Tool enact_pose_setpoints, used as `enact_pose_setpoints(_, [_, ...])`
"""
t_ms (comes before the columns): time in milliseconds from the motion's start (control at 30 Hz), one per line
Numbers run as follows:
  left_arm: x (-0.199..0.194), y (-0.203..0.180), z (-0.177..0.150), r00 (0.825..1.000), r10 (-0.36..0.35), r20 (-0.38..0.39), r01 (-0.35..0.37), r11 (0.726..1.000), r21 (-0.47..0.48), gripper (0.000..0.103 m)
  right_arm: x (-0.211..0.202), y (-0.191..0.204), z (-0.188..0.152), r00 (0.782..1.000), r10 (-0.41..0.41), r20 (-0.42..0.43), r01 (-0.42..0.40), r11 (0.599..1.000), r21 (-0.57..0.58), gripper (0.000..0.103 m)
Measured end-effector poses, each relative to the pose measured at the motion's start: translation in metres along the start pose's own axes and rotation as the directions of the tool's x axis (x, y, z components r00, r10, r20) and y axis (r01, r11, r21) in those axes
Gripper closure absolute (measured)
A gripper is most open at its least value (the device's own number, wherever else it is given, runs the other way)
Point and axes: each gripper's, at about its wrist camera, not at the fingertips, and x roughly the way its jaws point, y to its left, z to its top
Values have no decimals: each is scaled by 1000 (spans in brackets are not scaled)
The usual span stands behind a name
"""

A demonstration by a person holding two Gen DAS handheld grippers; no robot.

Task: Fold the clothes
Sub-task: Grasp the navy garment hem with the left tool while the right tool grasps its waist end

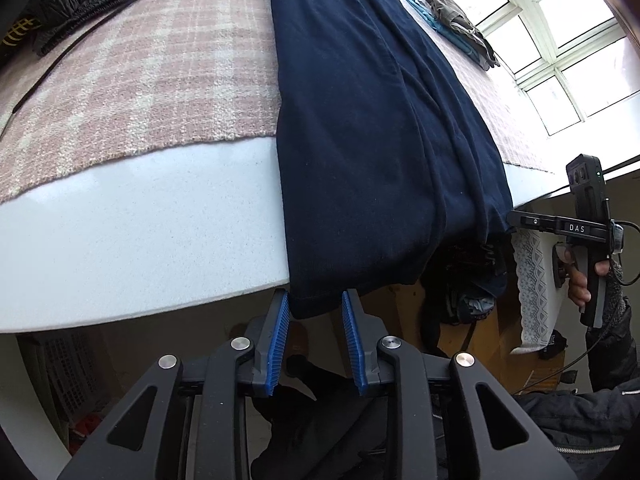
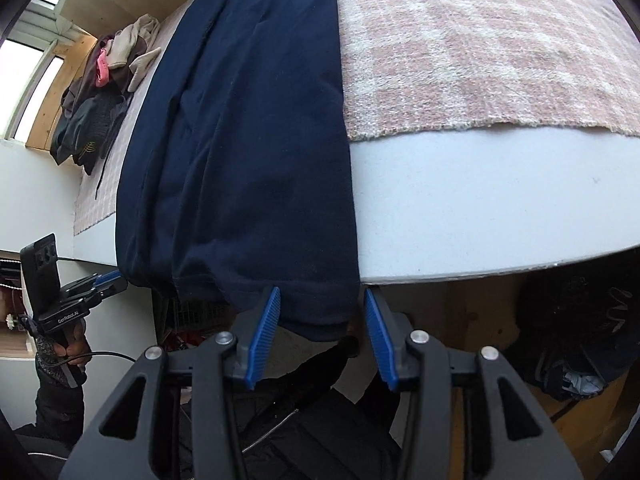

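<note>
Navy garment [image 1: 360, 140] lies lengthwise on the white table [image 1: 140, 220], partly over a pink plaid blanket [image 1: 132, 60]; its hem hangs over the near table edge.

Left gripper [image 1: 315, 312]: jaws spread, one hem corner hanging between the blue pads [image 1: 280, 332], pads not pressing on cloth.

Right gripper [image 2: 320, 316]: jaws spread wider, the other hem corner [image 2: 320, 324] between them, also unpinched.

Other clothes are piled at the far end [image 2: 100, 92]; they play no part in this step.

Judged step: taking hold of both hem corners for a lengthwise fold.

To do it well:
- seat each corner deep between the pads, catching every layer
- close both before lifting
- lift evenly, keeping the hem taut between the hands
- carry it toward the far end, edges aligned

Risk: a shallow pinch may let a layer slip out.
</note>
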Motion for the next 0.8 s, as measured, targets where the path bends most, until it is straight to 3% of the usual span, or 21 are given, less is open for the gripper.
enact_pose_setpoints(267, [9,-5,3,999,-35,-28,35,999,-5,77,15,7,2,999,28,-41,-29,1000,-4,62])
enact_pose_setpoints(433, [-1,-7,-5,999,-11,-30,11,1000,0,77,-4,16,-4,993,-84,-81,80,995,-56,61])
enact_pose_setpoints(533, [-18,-23,-12,1000,27,13,-28,999,20,77,-41,35,9,998,-63,7,64,994,-93,61])
enact_pose_setpoints(633, [-29,-49,-14,997,42,71,-46,998,49,77,-58,68,54,997,-13,82,26,988,-153,60])
enact_pose_setpoints(733, [-22,-87,-6,991,59,123,-74,990,120,75,-49,111,120,991,-31,132,68,957,-282,60])
enact_pose_setpoints(800, [-8,-109,3,982,125,144,-147,977,156,75,-30,131,172,993,0,120,40,942,-334,60])
